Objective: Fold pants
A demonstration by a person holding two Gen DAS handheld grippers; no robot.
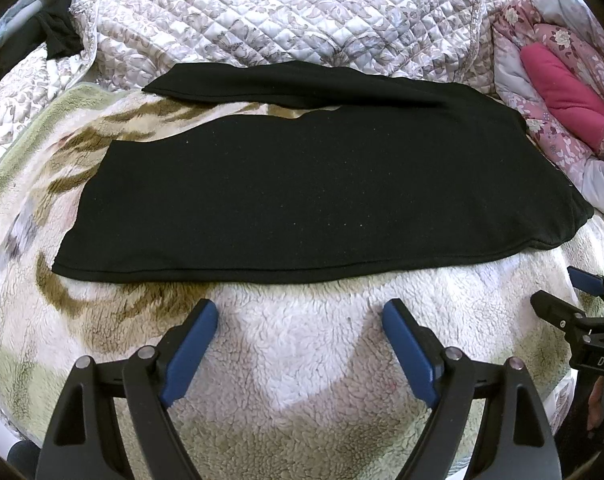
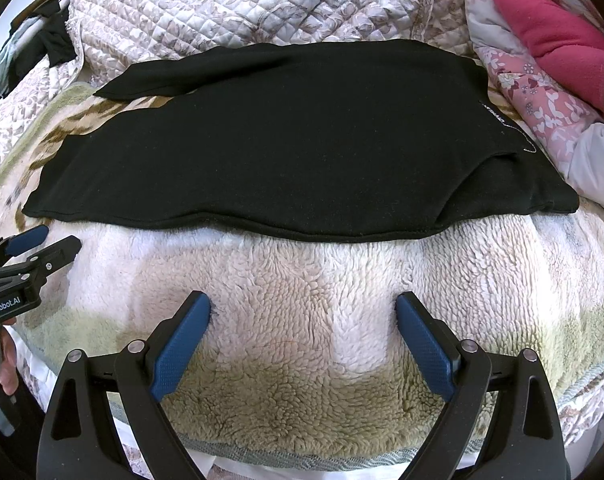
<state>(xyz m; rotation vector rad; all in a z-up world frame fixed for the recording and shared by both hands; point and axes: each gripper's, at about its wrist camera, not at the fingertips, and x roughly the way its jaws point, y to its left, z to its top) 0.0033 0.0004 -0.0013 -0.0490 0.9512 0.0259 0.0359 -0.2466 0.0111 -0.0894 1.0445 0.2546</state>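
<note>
two hand-held grippers: left hand-held gripper and right hand-held gripper both spread apart, holding nothing
pants: black, flat on fleece blanket, possibly folded once

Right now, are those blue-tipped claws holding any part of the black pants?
No, nothing is held. The left gripper and the right gripper are both open over the fleece blanket, short of the pants.

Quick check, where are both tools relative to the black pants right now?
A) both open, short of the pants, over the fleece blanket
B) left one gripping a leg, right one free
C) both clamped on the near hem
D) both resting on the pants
A: the left tool and right tool both stand wide open with only the fleece blanket between their fingers, short of the near edge of the black pants.
</note>
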